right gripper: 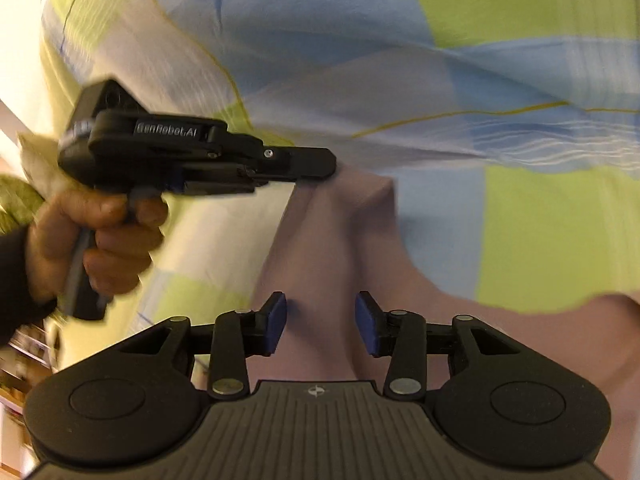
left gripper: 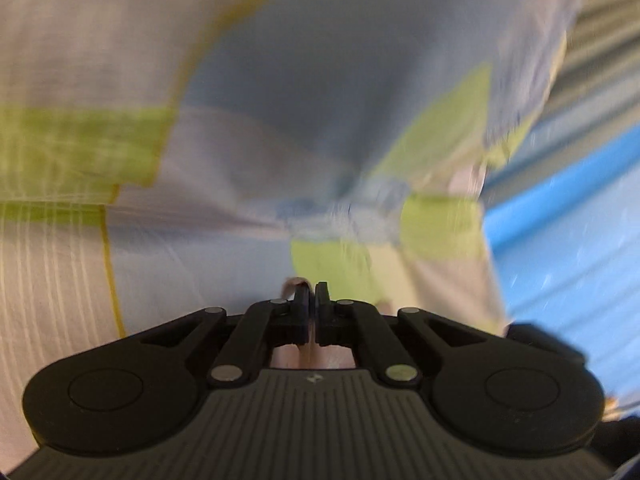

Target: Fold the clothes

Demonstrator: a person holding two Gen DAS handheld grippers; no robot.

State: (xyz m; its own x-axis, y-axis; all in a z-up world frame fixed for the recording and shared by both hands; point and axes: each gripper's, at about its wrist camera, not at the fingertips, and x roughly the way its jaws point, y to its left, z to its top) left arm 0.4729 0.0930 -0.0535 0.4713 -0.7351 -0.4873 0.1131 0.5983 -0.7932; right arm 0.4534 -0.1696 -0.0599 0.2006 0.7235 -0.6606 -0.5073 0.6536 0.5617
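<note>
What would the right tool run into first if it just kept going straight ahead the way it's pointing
Most likely the pale pink garment. The open right tool points straight at the pink cloth, which hangs from the shut left tool and fills the space ahead of its fingers. Depth is unclear, but nothing else lies between.

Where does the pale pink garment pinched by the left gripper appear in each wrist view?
Left wrist view: only a sliver of the pale pink garment shows, clamped in the shut left gripper at lower centre.
Right wrist view: it drapes through the centre, hanging from the left gripper; the open right gripper hovers before it.
Shared landmark: the blue, green and white patchwork sheet.
</note>
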